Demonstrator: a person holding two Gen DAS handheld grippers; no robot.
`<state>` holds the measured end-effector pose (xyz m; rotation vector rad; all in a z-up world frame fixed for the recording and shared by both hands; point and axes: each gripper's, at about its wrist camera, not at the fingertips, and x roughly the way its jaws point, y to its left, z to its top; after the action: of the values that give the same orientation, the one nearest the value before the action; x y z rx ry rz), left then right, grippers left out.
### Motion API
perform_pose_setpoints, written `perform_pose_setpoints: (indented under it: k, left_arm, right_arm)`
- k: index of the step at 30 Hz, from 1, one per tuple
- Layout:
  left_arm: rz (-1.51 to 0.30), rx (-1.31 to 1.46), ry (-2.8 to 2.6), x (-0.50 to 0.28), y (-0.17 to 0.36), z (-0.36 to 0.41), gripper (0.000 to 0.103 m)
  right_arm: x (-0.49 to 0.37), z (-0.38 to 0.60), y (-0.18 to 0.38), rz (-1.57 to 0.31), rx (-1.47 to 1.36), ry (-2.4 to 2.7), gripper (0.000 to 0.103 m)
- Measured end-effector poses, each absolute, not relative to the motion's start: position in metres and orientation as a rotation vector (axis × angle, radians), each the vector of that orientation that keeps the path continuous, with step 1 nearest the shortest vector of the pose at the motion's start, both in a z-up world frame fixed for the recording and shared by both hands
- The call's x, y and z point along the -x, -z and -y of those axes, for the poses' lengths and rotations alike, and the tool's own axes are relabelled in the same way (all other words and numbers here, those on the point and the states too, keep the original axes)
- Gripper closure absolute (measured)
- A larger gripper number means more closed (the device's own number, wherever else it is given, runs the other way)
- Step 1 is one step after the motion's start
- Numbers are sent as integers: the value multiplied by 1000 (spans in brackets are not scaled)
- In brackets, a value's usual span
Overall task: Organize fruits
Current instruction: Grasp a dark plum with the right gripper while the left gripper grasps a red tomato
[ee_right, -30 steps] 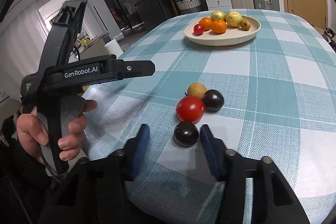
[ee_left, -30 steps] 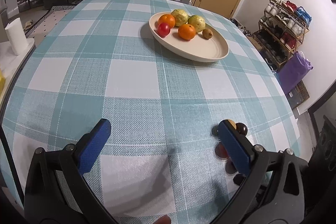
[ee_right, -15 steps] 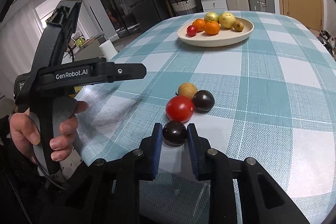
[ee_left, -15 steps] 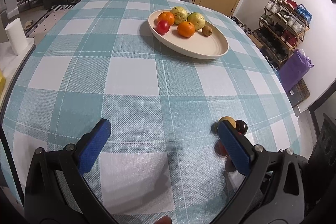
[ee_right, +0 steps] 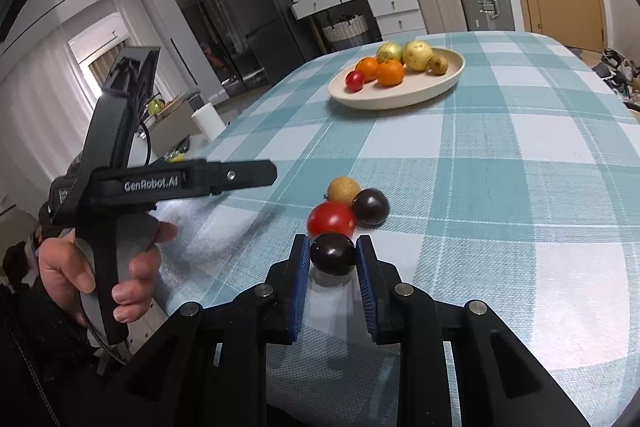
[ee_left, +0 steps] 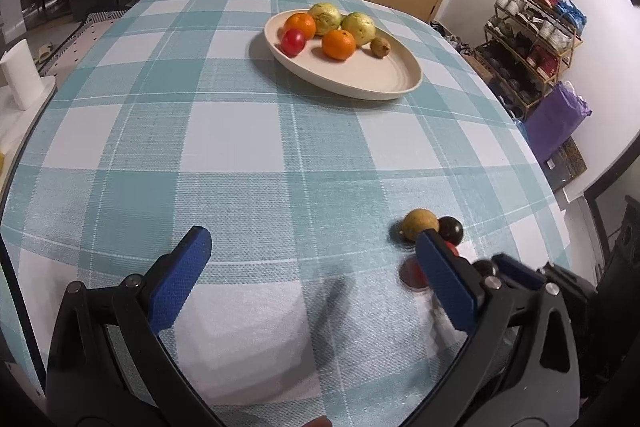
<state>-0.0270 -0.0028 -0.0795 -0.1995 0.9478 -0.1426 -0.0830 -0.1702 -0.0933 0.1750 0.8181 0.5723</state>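
Note:
My right gripper [ee_right: 333, 254] is shut on a dark plum [ee_right: 333, 253] and holds it just above the checked tablecloth. Right behind it lie a red tomato [ee_right: 331, 219], a second dark plum [ee_right: 370, 207] and a small yellow-brown fruit [ee_right: 343, 189]. A cream plate [ee_right: 448, 81] farther back holds two oranges, two yellow-green fruits, a small red tomato and a small brown fruit. My left gripper [ee_left: 312, 269] is open and empty above the near table; the loose fruits [ee_left: 418, 223] lie by its right finger. The plate [ee_left: 400, 77] shows far ahead.
The left gripper's handle and the hand on it [ee_right: 120, 187] fill the left of the right wrist view. A white paper roll [ee_left: 20, 75] stands off the table's left side. Suitcases, drawers and a shoe rack [ee_left: 532, 27] stand beyond the table.
My right gripper moved forward around the nearest dark plum, closed on it and lifted it slightly. My left gripper stayed open and shifted a little.

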Motion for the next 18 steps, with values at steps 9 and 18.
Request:
perform_pose_setpoints:
  k: [9, 18]
  left_arm:
    - [-963, 220, 190, 32, 84, 12, 2]
    - [-973, 211, 306, 37, 88, 43, 2]
  right_arm:
    - [78, 182, 75, -732, -164, -516, 79]
    - [68, 201, 59, -675, -178, -481, 79]
